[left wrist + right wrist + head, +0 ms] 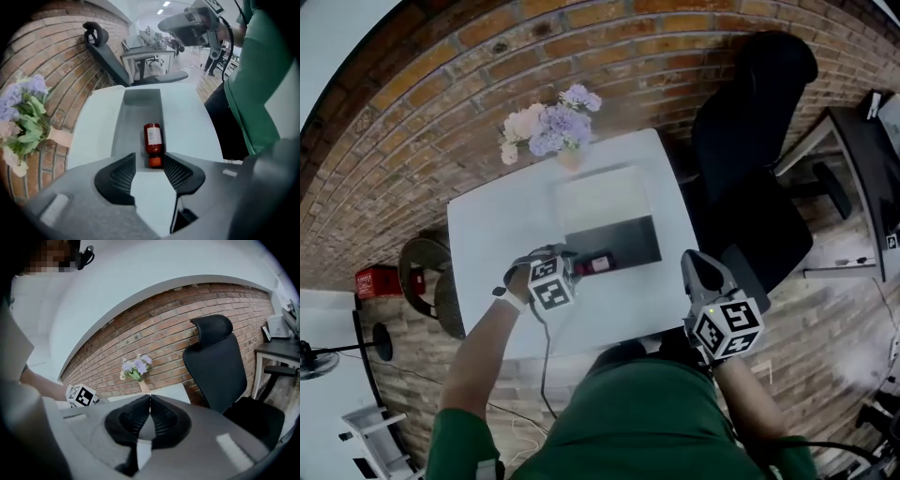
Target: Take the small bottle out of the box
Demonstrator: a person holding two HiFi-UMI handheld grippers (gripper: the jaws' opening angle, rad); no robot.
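My left gripper point(150, 161), jaws apart, hovers over the bottle point(153, 138) in the box point(123, 122), gripping nothing; only its own view shows my right gripper point(149, 401) closed, empty.

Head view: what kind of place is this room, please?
Probably an office or workroom: a black office chair beside a white table, a brick wall, and more desks beyond.

Bright, even indoor light; white ceiling strip lamps point(165, 4) glow at the left gripper view's top. Fisheye bending, black corners throughout; the glossy white square surface point(487, 234) looks washed out.
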